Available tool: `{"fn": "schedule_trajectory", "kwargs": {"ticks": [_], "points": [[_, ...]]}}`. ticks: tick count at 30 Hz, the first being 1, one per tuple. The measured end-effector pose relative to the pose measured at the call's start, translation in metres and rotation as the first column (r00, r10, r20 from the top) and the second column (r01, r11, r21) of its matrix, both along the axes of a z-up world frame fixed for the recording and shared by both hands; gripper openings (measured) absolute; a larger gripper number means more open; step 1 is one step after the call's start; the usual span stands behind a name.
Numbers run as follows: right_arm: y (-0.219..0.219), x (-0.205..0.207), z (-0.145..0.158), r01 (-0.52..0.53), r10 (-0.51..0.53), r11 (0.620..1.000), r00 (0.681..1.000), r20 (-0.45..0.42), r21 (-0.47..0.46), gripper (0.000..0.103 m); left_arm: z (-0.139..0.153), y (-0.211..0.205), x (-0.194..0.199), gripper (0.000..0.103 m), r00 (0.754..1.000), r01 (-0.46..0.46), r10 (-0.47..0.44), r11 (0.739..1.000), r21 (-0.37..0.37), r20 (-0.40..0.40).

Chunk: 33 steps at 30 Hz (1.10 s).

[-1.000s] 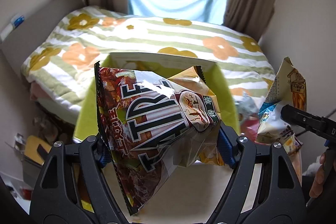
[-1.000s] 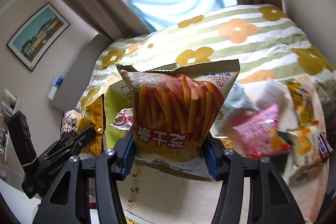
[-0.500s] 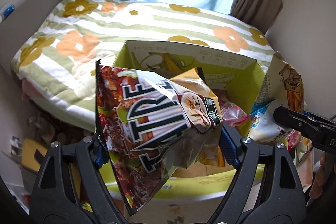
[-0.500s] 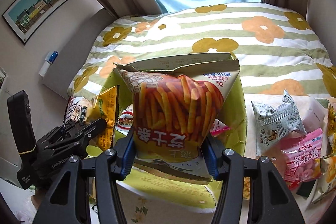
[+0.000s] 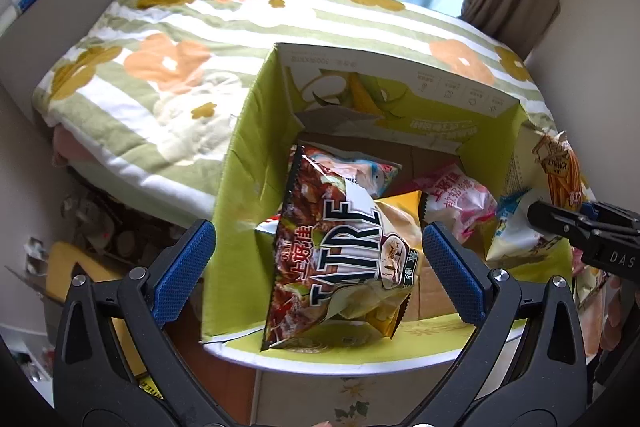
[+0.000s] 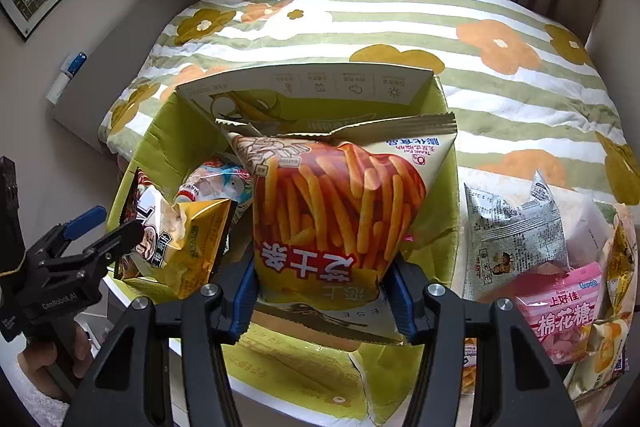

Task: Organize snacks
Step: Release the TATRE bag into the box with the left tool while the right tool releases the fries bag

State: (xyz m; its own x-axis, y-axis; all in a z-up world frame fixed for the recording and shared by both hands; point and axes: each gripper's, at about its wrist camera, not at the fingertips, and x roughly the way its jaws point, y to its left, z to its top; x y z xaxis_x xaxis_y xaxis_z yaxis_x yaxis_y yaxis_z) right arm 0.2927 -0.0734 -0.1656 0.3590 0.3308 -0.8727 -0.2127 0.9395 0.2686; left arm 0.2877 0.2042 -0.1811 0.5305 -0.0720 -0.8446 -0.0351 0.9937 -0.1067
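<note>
A green cardboard box (image 5: 236, 163) stands open in front of the bed; it also shows in the right wrist view (image 6: 444, 227). My left gripper (image 5: 318, 259) is open above the box's left side. A brown and yellow chip bag (image 5: 344, 255) lies free inside the box between its fingers; it also shows in the right wrist view (image 6: 180, 243). My right gripper (image 6: 322, 299) is shut on an orange fries bag (image 6: 332, 215) and holds it over the box. That bag shows at the right in the left wrist view (image 5: 560, 179). Other snack packs (image 5: 456, 199) lie in the box.
Loose snacks lie right of the box: a grey packet (image 6: 516, 235), a pink marshmallow bag (image 6: 560, 311) and others at the far right. A flowered striped bed cover (image 6: 400, 31) is behind the box. Clutter sits on the floor at the left (image 5: 92, 223).
My left gripper has opened and let go of the brown chip bag, which dropped into the box. Both grippers have tilted down over the box. The right gripper still holds the fries bag.
</note>
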Motion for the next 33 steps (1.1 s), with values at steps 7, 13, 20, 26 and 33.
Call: {"fn": "schedule_trajectory", "kwargs": {"ticks": [7, 13, 20, 26, 33], "points": [[0.006, -0.001, -0.003, -0.034, 0.035, 0.999, 0.999, -0.021, 0.019, 0.053, 0.006, 0.003, -0.004, 0.102, 1.000, -0.014, 0.014, 1.000, 0.000, 0.010], [0.013, -0.009, -0.004, -0.022, 0.021, 0.999, 0.999, 0.029, 0.036, 0.102, 0.006, 0.004, -0.010, 0.102, 1.000, -0.016, 0.016, 1.000, -0.015, 0.007], [0.011, -0.023, 0.000, -0.011, 0.010, 1.000, 0.997, 0.076, 0.016, 0.102, 0.011, 0.005, -0.020, 0.102, 1.000, -0.009, 0.009, 1.000, -0.015, 0.018], [0.003, -0.033, 0.007, 0.020, -0.022, 0.999, 0.998, 0.063, 0.039, 0.102, 0.022, 0.003, -0.030, 0.102, 0.999, 0.000, 0.001, 1.000, -0.006, 0.042], [-0.001, -0.053, 0.022, 0.028, -0.032, 0.999, 0.995, 0.094, 0.044, 0.102, 0.036, -0.002, -0.045, 0.102, 0.997, 0.014, -0.013, 1.000, -0.015, 0.070]]}}
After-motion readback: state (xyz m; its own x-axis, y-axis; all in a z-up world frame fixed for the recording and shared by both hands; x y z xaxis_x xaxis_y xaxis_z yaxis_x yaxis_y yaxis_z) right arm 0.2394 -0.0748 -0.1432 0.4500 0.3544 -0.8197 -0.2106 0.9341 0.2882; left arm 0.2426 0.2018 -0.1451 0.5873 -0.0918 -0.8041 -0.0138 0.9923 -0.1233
